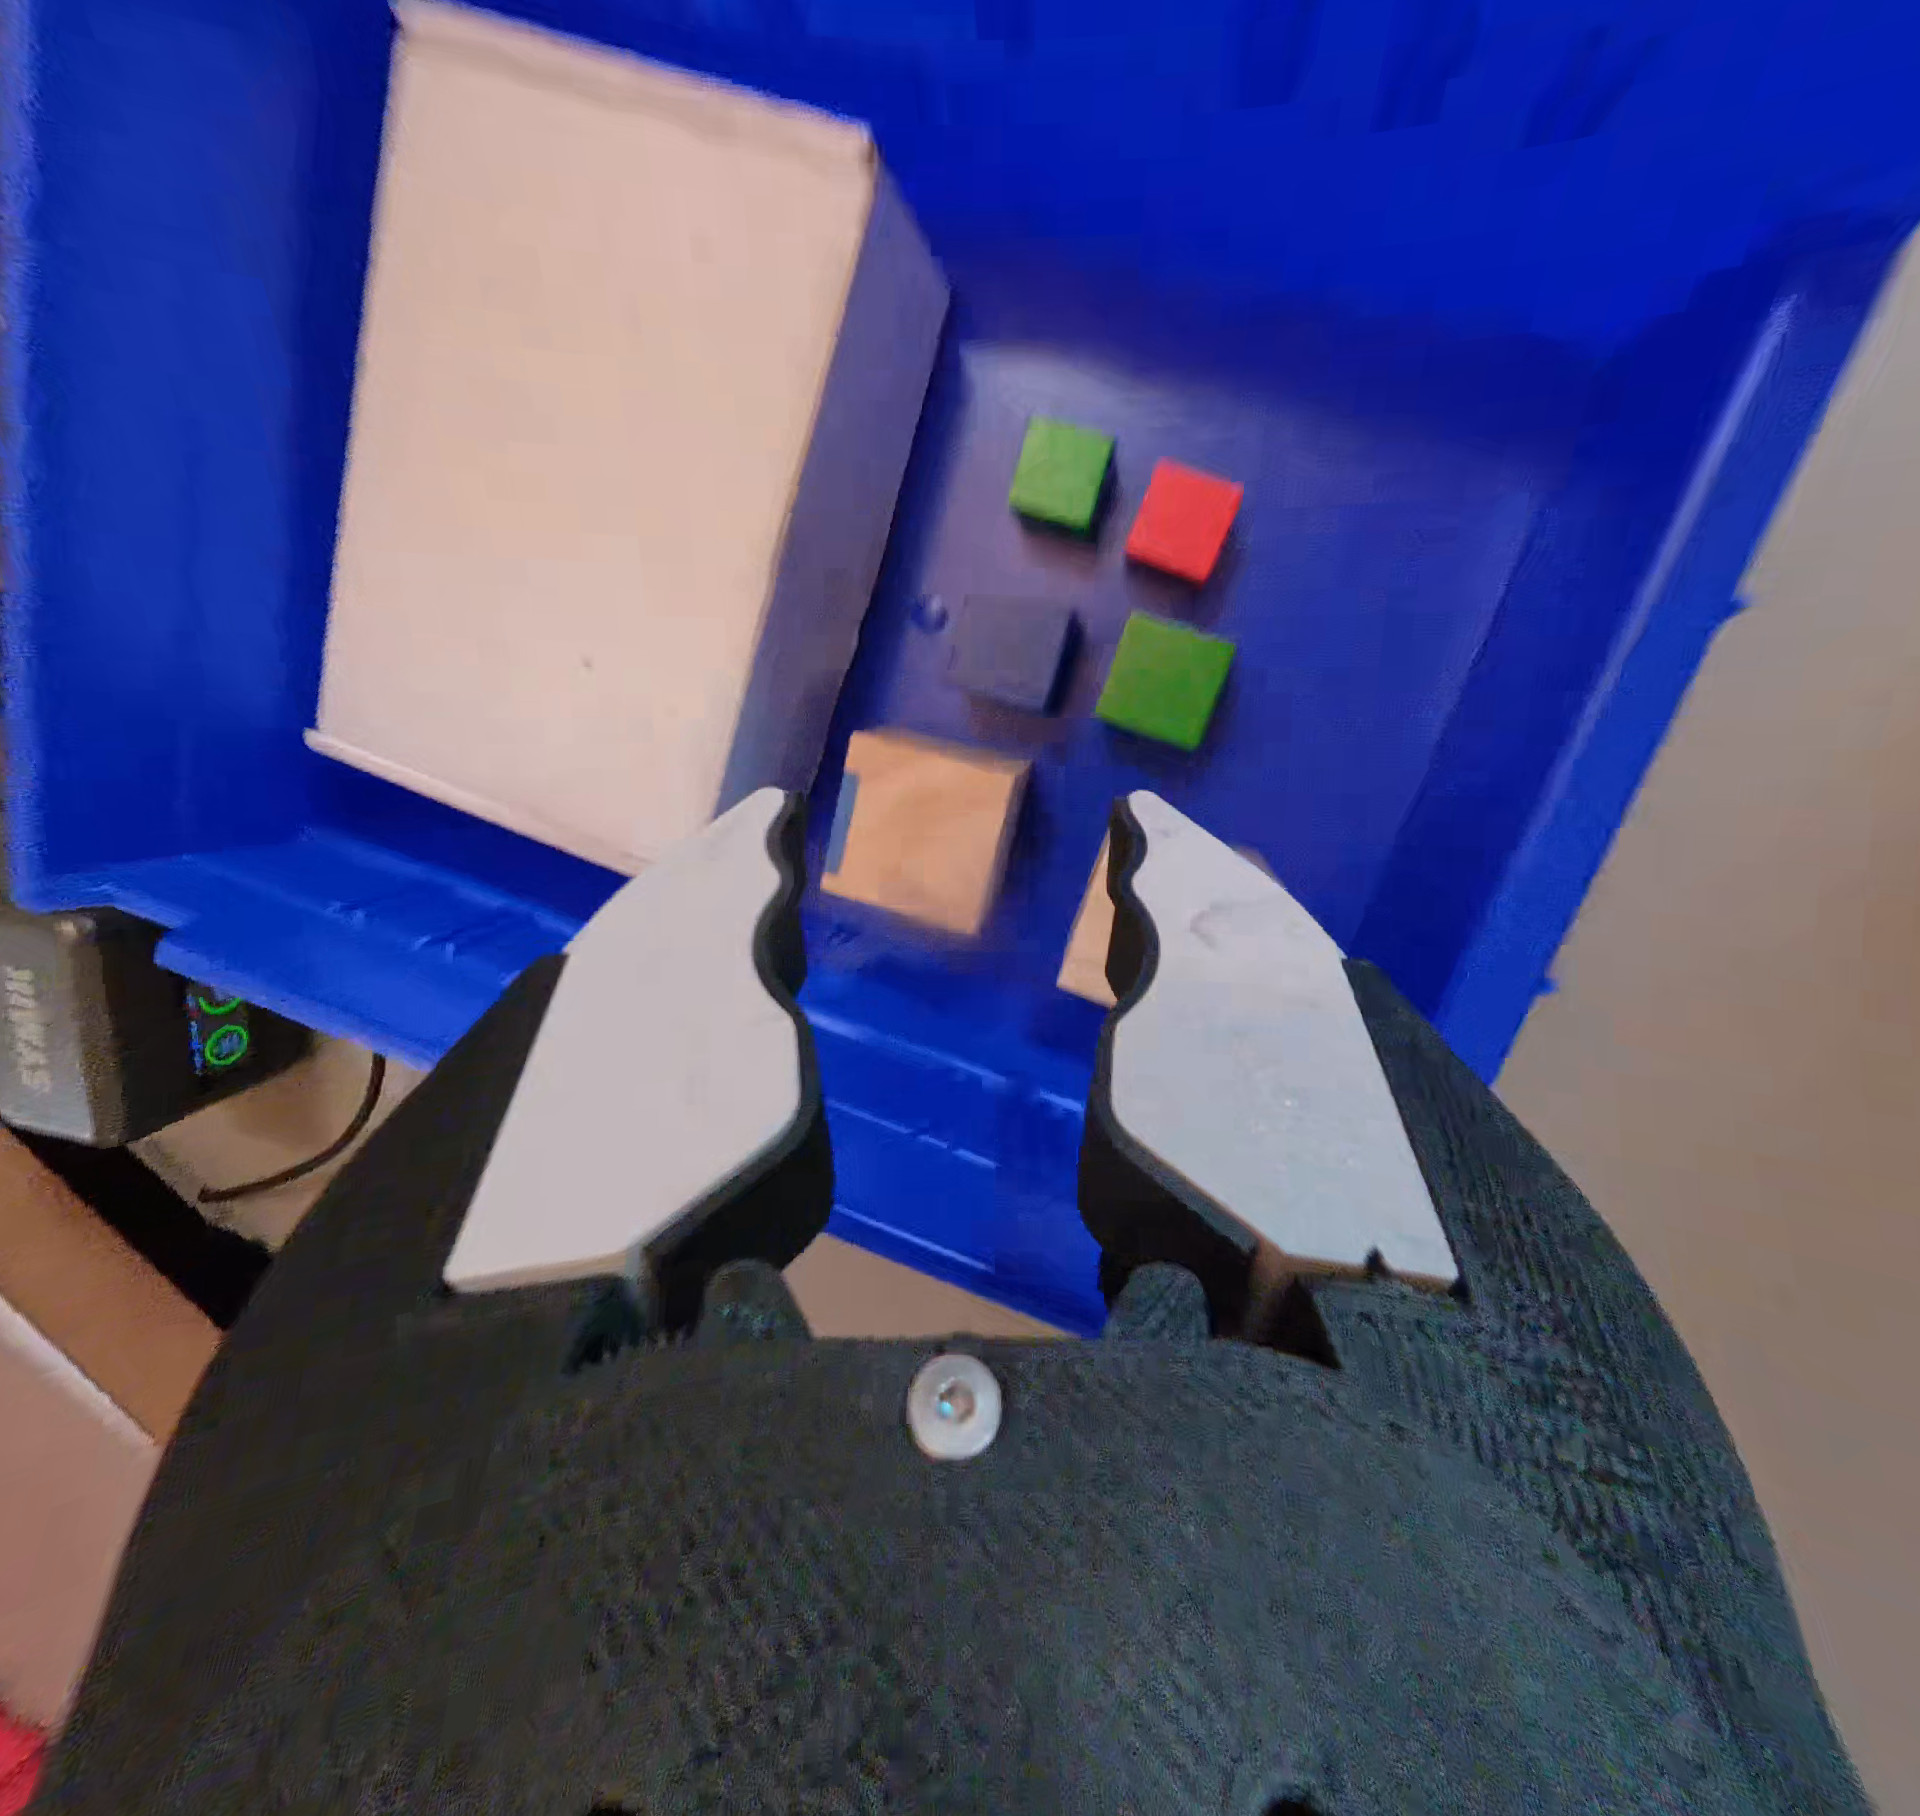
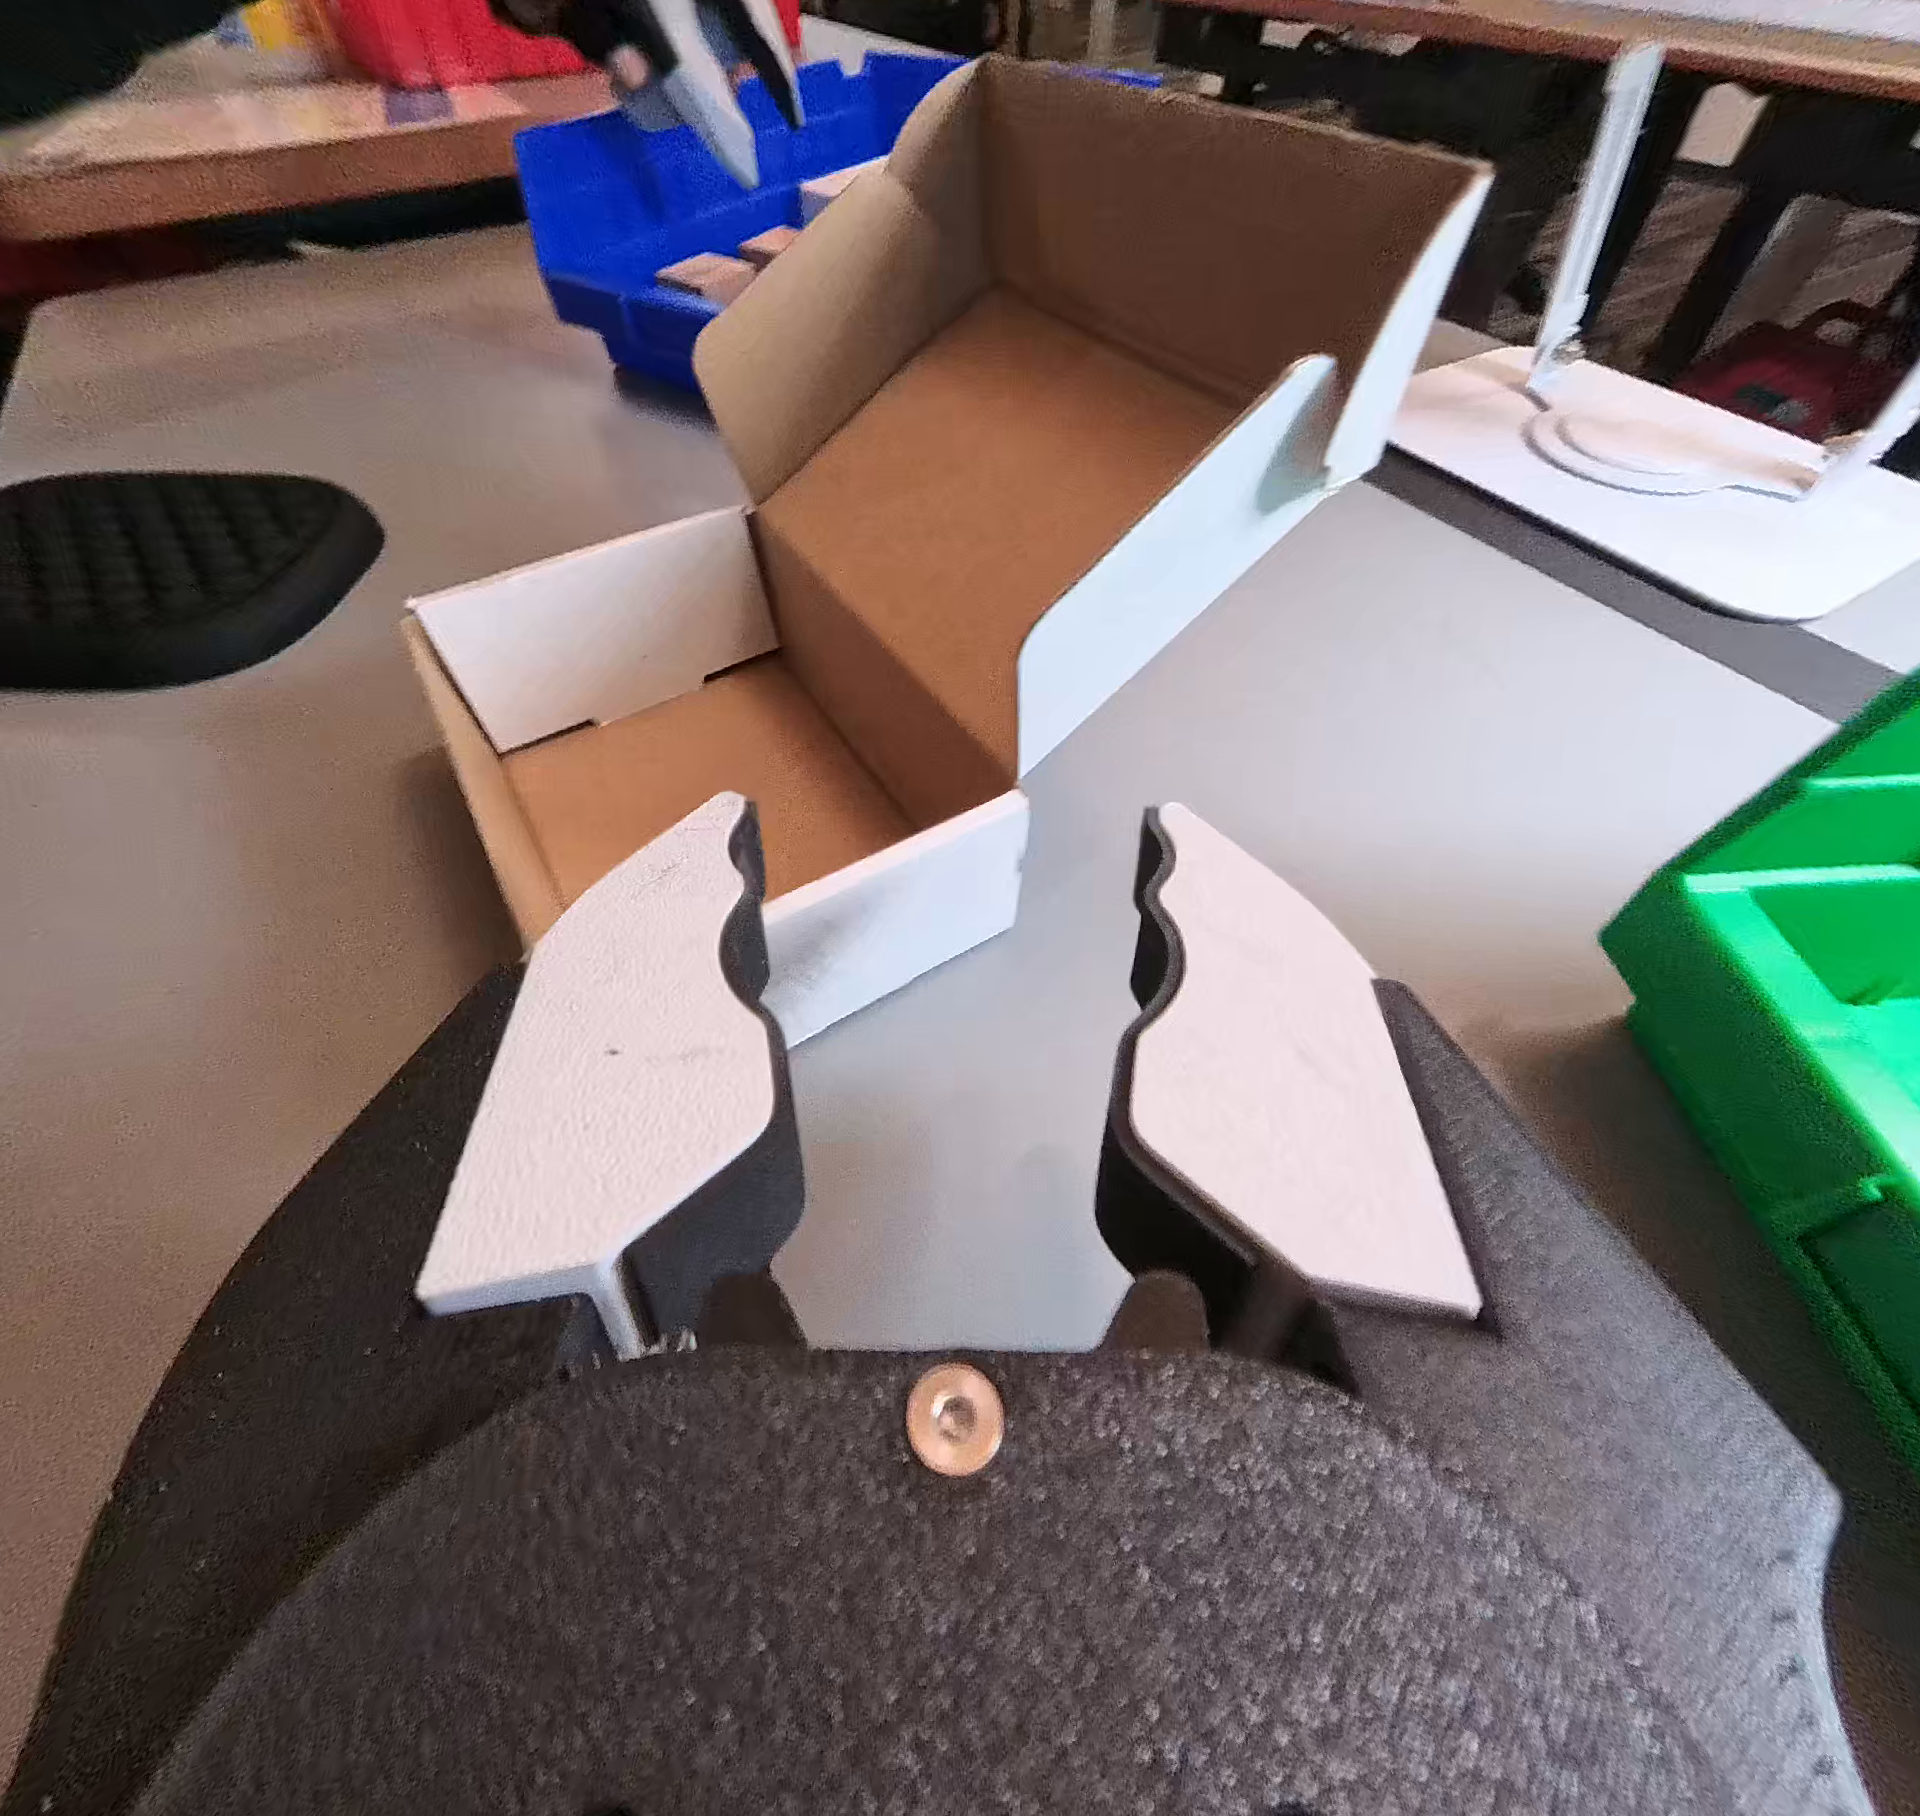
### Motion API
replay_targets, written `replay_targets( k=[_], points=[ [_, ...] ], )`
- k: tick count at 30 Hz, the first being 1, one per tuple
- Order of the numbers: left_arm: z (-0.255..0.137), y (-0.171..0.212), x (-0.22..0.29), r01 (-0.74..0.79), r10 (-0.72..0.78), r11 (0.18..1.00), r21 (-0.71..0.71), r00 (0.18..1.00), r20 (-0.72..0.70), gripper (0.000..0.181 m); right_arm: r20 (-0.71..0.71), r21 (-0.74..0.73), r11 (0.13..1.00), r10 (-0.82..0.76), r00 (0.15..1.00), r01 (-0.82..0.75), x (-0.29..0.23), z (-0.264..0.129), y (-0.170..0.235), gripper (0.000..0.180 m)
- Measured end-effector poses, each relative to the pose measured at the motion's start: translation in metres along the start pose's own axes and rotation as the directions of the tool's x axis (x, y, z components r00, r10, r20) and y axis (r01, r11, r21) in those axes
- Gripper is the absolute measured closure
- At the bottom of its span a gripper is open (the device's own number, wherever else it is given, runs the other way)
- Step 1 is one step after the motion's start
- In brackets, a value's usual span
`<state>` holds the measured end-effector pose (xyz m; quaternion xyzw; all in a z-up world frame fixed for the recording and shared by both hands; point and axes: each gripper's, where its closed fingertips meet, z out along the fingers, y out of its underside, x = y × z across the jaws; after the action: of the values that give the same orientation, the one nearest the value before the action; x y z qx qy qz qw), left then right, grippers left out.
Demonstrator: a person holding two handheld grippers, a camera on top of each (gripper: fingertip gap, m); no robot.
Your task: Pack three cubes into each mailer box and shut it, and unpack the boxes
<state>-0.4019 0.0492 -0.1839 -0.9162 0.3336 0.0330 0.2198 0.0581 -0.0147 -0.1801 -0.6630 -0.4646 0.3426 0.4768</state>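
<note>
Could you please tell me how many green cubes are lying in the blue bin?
2: one green cube left of the red cube, another just below it. The gripper may hide more.

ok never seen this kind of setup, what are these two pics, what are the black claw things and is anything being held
The claws are two-finger grippers that a person holds, one per hand, each with a camera looking along its fingers. The left gripper hangs open over a blue bin holding a closed white mailer box and loose cubes: two green, one red, one dark, and tan wooden ones. The right gripper is open in front of an empty open mailer box on a grey table, beside a green bin. Nothing is held.
</note>
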Motion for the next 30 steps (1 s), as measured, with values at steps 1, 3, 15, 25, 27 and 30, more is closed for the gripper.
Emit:
replay_targets(
  k=[1, 3, 15, 25, 27, 30],
  points=[
    [0.006, 0.008, -0.003, -0.008, 0.006, 0.998, -0.067, 1.000, -0.024, 0.124, 0.014, -0.008, 1.000, -0.013, 1.000, 0.013, -0.003, 0.000, 0.001, 0.110],
    [0.016, 0.019, -0.012, -0.038, 0.032, 0.984, -0.173, 0.999, -0.033, 0.122, 0.064, -0.018, 1.000, -0.023, 0.998, 0.024, -0.011, -0.003, 0.002, 0.111],
    [0.044, 0.036, -0.010, -0.111, 0.074, 0.915, -0.388, 0.991, -0.108, 0.138, 0.164, -0.053, 0.993, -0.092, 0.982, 0.102, -0.040, -0.011, -0.002, 0.112],
    [-0.050, -0.069, 0.034, -0.265, 0.266, 0.953, -0.151, 0.964, -0.014, 0.139, 0.132, -0.051, 0.994, -0.092, 0.987, 0.100, -0.033, -0.012, 0.000, 0.116],
    [-0.073, -0.101, 0.074, -0.345, 0.345, 0.935, -0.085, 0.938, -0.021, 0.139, 0.132, -0.054, 0.993, -0.094, 0.987, 0.102, -0.034, -0.011, 0.000, 0.116],
    [-0.090, -0.137, 0.150, -0.441, 0.440, 0.897, 0.001, 0.895, -0.077, 0.139, 0.134, -0.051, 0.992, -0.106, 0.985, 0.113, -0.038, -0.011, -0.001, 0.116]
  ],
)
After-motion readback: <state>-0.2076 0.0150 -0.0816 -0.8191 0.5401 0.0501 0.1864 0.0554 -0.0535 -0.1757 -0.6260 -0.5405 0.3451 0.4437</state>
